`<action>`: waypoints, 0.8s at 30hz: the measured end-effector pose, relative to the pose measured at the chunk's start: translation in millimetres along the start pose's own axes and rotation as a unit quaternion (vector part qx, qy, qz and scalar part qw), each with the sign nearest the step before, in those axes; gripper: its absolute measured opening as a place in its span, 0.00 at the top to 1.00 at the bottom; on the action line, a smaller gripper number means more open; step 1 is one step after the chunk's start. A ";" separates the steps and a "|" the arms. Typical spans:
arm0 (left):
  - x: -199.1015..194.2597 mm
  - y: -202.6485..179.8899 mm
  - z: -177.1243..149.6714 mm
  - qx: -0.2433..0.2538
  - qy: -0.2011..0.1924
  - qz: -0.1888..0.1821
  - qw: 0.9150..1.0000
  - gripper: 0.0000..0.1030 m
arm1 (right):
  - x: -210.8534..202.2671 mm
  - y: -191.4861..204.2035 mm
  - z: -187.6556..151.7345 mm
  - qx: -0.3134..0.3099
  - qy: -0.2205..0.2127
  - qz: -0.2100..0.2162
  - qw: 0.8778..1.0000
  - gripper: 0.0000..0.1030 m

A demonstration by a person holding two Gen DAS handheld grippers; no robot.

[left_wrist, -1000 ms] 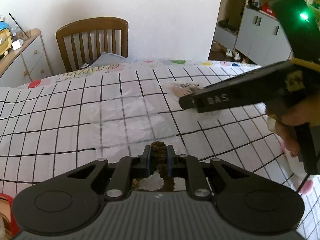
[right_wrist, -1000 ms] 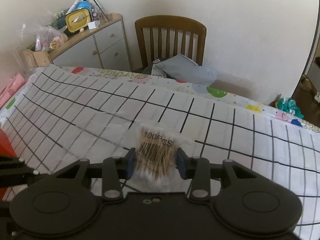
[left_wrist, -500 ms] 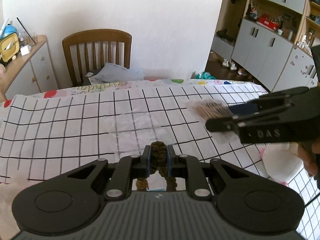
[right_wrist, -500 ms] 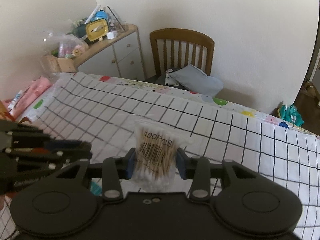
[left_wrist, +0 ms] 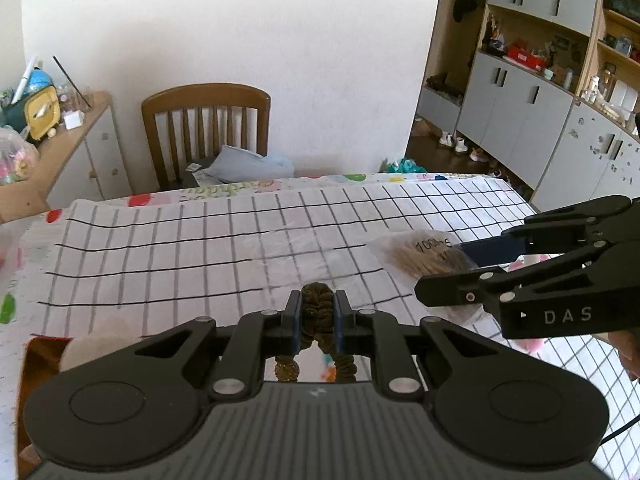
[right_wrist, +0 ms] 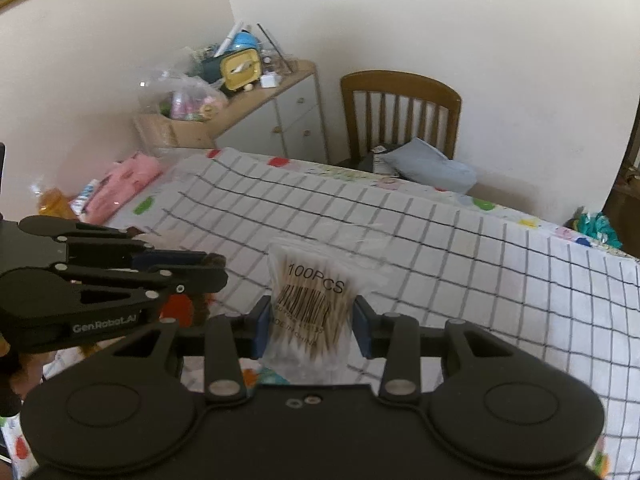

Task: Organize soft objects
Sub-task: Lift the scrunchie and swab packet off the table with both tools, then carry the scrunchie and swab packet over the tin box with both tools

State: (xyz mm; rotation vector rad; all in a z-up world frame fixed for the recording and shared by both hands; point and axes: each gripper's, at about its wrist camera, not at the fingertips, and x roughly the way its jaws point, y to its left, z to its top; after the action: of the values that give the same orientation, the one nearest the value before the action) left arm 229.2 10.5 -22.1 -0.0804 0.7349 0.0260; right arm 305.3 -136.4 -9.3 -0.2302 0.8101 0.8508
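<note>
- I am holding a brown scrunchie (left_wrist: 317, 312) in my left tongs (left_wrist: 317, 320), the pads pressed narrow on its bunched middle while its loops are hanging below the jaws.
- My right tongs (right_wrist: 313, 328) are gripping a clear bag of cotton swabs (right_wrist: 310, 304) marked 100PCS, squeezed about its lower half so the top of the bag is standing up past the pads.
- Both tongs are hovering above the checked tablecloth (left_wrist: 200, 248) covering the surface, side by side, the right set showing at the right edge of the left view (left_wrist: 452, 276).
- I judge this to be the carrying step: both soft things are lifted and no bin or tray for them is showing in either view, so I cannot tell where they are going.
- To carry well I am keeping steady, light pressure, since the bag is slippery plastic and could slide out if I tilt it sharply.
- The scrunchie is springy, so I am minding its dangling loops, which could snag on the other tongs.
- I am keeping the two sets apart so the held things are not brushing each other.
- A wooden chair (left_wrist: 206, 132) is standing at the far edge.
</note>
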 end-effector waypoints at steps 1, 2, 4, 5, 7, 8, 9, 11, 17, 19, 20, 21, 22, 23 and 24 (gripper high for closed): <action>-6.6 2.7 -2.0 0.001 -0.001 0.002 1.000 0.85 | -2.2 7.0 -0.6 -0.003 -0.001 0.001 1.000 0.61; -12.7 5.6 -3.8 0.001 -0.002 0.003 1.000 0.86 | -4.8 15.7 -1.3 -0.005 -0.003 0.004 1.000 0.61; -26.2 12.0 -8.2 0.001 -0.005 0.007 1.000 0.86 | -8.4 29.5 -1.7 -0.006 -0.005 0.009 1.000 0.61; -32.5 15.2 -9.9 0.001 -0.006 0.008 1.000 0.86 | -10.1 36.3 -1.8 -0.007 -0.005 0.012 1.000 0.61; -44.8 23.0 -13.7 0.001 -0.008 0.011 1.000 0.85 | -13.0 47.8 -2.1 -0.007 -0.006 0.016 1.000 0.61; -51.0 27.4 -15.6 0.001 -0.009 0.012 1.000 0.85 | -14.3 55.4 -1.9 -0.008 -0.008 0.017 1.000 0.61; -56.5 31.1 -17.5 0.001 -0.010 0.014 1.000 0.85 | -15.5 61.7 -1.6 -0.010 -0.008 0.019 1.000 0.61; -68.1 39.1 -21.6 0.002 -0.014 0.018 1.000 0.85 | -18.0 75.6 -1.8 -0.015 -0.010 0.022 1.000 0.61; -92.9 65.3 -33.9 -0.008 -0.020 0.027 0.999 0.85 | -20.1 112.6 -0.7 -0.029 -0.013 0.030 0.999 0.61; -99.5 74.7 -38.6 -0.010 -0.021 0.031 0.999 0.85 | -19.4 122.6 -1.0 -0.033 -0.012 0.033 0.999 0.61; -102.6 79.7 -41.2 -0.012 -0.021 0.033 0.999 0.85 | -18.2 128.5 -1.3 -0.035 -0.011 0.033 0.999 0.61; -104.9 84.4 -43.4 -0.015 -0.020 0.034 0.999 0.85 | -16.6 133.9 -1.7 -0.036 -0.010 0.035 0.999 0.61; -106.8 89.5 -45.5 -0.018 -0.019 0.035 0.999 0.85 | -14.9 138.3 -2.3 -0.038 -0.008 0.037 0.999 0.61; -108.3 94.7 -47.7 -0.020 -0.017 0.036 0.999 0.85 | -12.9 143.6 -2.7 -0.040 -0.006 0.037 0.998 0.61; -109.2 99.1 -50.0 -0.023 -0.016 0.037 0.999 0.85 | -10.5 148.7 -3.3 -0.042 -0.005 0.037 0.998 0.61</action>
State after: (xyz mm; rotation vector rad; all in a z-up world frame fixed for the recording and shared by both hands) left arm 109.5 105.6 7.9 -0.0963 0.7052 0.1150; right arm 188.7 -46.7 14.7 -0.2720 0.7786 0.9569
